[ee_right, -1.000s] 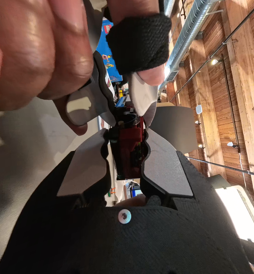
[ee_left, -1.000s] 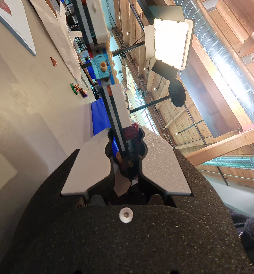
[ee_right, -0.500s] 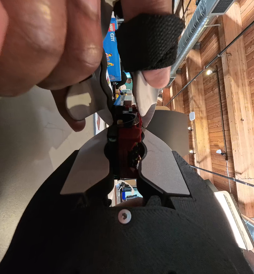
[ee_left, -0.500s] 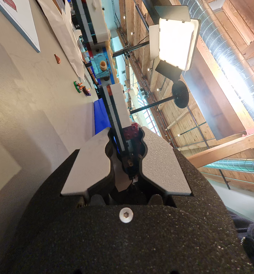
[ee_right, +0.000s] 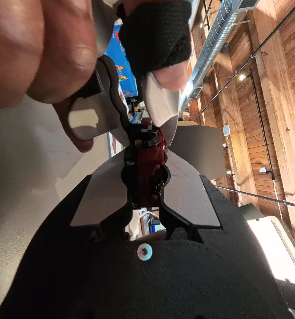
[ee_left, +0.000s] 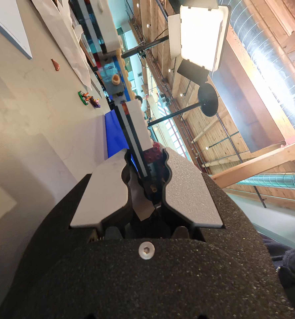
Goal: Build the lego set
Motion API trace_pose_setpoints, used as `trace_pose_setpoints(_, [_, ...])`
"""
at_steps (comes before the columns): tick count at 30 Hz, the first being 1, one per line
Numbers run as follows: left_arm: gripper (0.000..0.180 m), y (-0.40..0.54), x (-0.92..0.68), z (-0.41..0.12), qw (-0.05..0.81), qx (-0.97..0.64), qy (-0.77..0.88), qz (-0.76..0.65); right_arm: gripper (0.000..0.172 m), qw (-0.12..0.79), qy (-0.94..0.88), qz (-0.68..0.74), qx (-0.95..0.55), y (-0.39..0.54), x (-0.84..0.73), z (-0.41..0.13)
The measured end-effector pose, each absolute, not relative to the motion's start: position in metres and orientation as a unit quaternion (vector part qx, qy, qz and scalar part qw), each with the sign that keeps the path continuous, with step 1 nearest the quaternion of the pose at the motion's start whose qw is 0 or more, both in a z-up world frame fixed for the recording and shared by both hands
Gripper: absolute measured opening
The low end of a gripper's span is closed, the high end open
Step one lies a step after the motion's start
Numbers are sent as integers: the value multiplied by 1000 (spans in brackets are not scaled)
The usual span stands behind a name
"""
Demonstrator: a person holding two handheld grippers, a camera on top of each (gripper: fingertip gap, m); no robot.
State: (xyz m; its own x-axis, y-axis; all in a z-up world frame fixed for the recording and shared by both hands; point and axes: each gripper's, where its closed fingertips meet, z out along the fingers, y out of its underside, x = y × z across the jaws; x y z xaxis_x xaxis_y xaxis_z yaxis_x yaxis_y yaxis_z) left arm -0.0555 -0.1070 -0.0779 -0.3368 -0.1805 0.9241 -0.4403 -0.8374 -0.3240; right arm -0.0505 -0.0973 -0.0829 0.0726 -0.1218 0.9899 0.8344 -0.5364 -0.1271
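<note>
Your left tongs (ee_left: 146, 165) grip one end of a long toy-brick model (ee_left: 134, 131). It is a slim build of white, grey and black bricks with a dark red studded block (ee_left: 152, 153) at the near end; farther along it carries a clear pale-blue piece (ee_left: 108, 72), tan studs and a blue strip. The model runs straight out ahead of the left tongs, away from the camera, and is lifted clear of the pale desk (ee_left: 31, 112). Both grey fingers (ee_left: 186, 186) close in on the red and black end, so the tongs are shut on the model at a moderate width.

Your right tongs (ee_right: 145, 165) grip the same model from the opposite end: a dark red and black brick section (ee_right: 146, 172) fills the gap between the two grey fingers (ee_right: 183, 186), which press on its sides. Just beyond their tips the left tongs (ee_right: 143, 138) meet them nose to nose, with your hand (ee_right: 40, 51) and a black finger sleeve (ee_right: 155, 38) wrapped around those fingers.

On the desk lie a small green and purple brick piece (ee_left: 88, 100), a brown piece (ee_left: 56, 64), white paper sheets (ee_left: 62, 34) and a blue box (ee_left: 114, 134) beside the model. A lit panel lamp (ee_left: 200, 31) hangs on a stand
</note>
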Motion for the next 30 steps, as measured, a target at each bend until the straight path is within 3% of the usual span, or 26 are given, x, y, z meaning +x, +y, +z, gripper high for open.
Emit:
trace_pose_setpoints(16, [34,-104,-57,-87,146,591,-256,751,36,407,-335,-608,-594,-99,-62,-84])
trace_pose_setpoints(30, [34,-92,-56,-80,41,599,-300,741,36,461,-367,-523,-616,-93,-83,-87])
